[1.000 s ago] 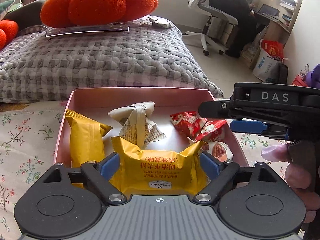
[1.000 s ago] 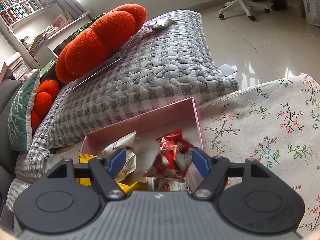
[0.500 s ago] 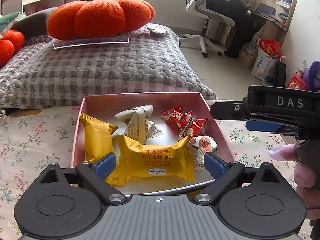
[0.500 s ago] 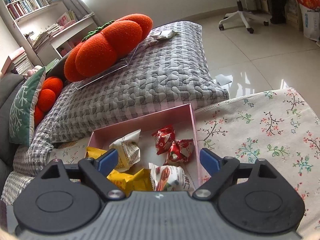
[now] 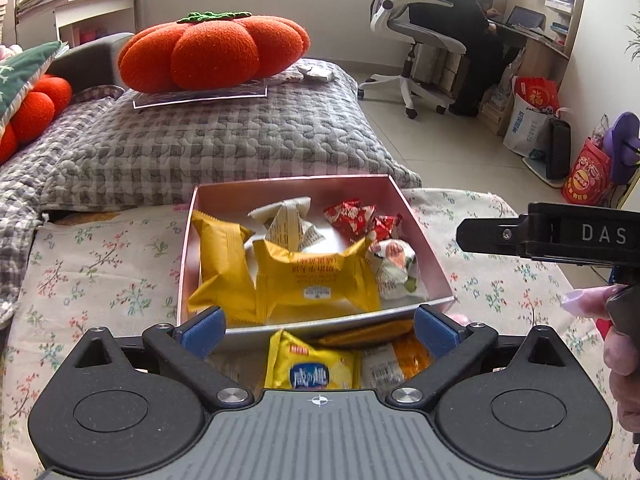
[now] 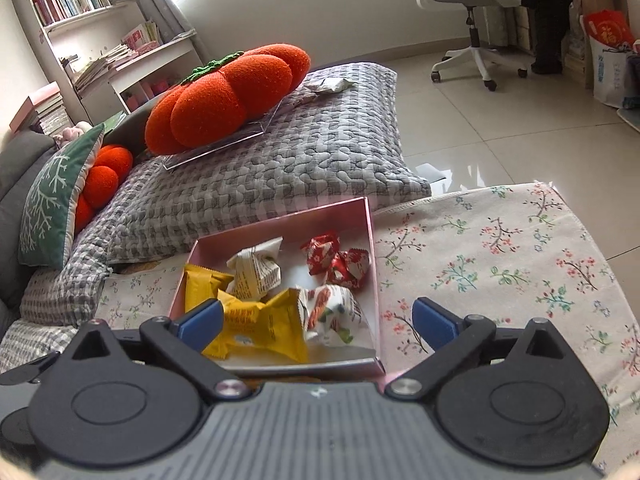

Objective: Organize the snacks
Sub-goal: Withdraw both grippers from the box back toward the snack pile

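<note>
A pink box [image 5: 425, 244] on the floral cloth holds two yellow packets [image 5: 316, 280], a white printed packet [image 5: 288, 220], red candies [image 5: 352, 216] and a white packet with a picture [image 5: 394, 264]. My left gripper [image 5: 318, 326] hangs over the box's near wall. Its jaws are opening and touch nothing. Below it, outside the box, lie a yellow-and-blue packet [image 5: 308, 370] and orange packets [image 5: 400, 354]. My right gripper [image 6: 316, 320] is also opening, its fingers well apart above the box's [image 6: 370, 240] near end, pressing on nothing. A hand [image 5: 618, 344] holds the right tool.
Behind the box lies a grey quilted cushion [image 5: 224, 148] with an orange pumpkin pillow [image 5: 212, 52] on a clear tray. Floral cloth [image 6: 500, 264] spreads right of the box. Across the tiled floor a person sits in an office chair [image 5: 416, 40] beside bags [image 5: 532, 120].
Both grippers drew back and up from the box and spread wider. The yellow packet and the red candies that were between their fingers now lie in the box.
</note>
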A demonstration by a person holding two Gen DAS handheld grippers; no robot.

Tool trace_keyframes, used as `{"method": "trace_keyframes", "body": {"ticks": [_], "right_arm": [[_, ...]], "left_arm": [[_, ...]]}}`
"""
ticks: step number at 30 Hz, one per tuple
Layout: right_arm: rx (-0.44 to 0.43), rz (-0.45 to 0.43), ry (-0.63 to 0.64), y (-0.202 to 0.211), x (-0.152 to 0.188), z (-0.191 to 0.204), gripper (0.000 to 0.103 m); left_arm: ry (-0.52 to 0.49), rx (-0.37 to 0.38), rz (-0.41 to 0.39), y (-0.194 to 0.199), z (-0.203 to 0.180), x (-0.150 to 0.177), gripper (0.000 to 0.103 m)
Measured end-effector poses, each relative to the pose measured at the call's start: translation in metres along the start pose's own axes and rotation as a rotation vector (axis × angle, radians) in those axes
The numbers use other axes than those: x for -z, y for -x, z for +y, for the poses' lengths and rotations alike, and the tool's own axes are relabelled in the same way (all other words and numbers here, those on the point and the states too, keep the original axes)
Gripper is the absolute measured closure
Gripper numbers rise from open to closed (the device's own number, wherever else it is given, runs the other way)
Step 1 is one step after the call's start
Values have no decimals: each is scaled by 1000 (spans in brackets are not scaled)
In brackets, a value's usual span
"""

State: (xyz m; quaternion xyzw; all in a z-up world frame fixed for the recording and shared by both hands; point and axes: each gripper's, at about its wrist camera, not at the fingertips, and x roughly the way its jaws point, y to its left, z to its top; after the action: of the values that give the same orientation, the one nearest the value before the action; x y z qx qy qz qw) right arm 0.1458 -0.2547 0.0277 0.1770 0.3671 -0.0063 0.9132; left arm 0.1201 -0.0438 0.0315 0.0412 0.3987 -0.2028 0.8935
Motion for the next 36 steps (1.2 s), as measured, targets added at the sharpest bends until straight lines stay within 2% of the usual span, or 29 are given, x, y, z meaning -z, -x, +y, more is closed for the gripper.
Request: {"method": "trace_keyframes", "body": {"ticks": [9, 18, 23, 28, 32, 36], "right_arm": [[44, -5, 114, 23, 34, 0, 1], [28, 2, 109, 28, 74, -15, 0], [16, 8, 97, 25, 93, -22, 0], [28, 28, 120, 20, 107, -22, 0], [55, 46, 126, 15, 118, -26, 1], [59, 58, 101, 9, 120, -32, 1]], "left_arm": [[-108, -50, -15, 20, -12, 32, 2], [-142, -56, 2, 21, -6, 74, 2], [-136, -66, -8, 15, 1, 92, 2], [-79, -45, -25, 9, 8, 104, 2], [-31, -30, -34, 4, 10, 109, 2], [-25, -30, -62, -2, 8, 113, 2]]}}
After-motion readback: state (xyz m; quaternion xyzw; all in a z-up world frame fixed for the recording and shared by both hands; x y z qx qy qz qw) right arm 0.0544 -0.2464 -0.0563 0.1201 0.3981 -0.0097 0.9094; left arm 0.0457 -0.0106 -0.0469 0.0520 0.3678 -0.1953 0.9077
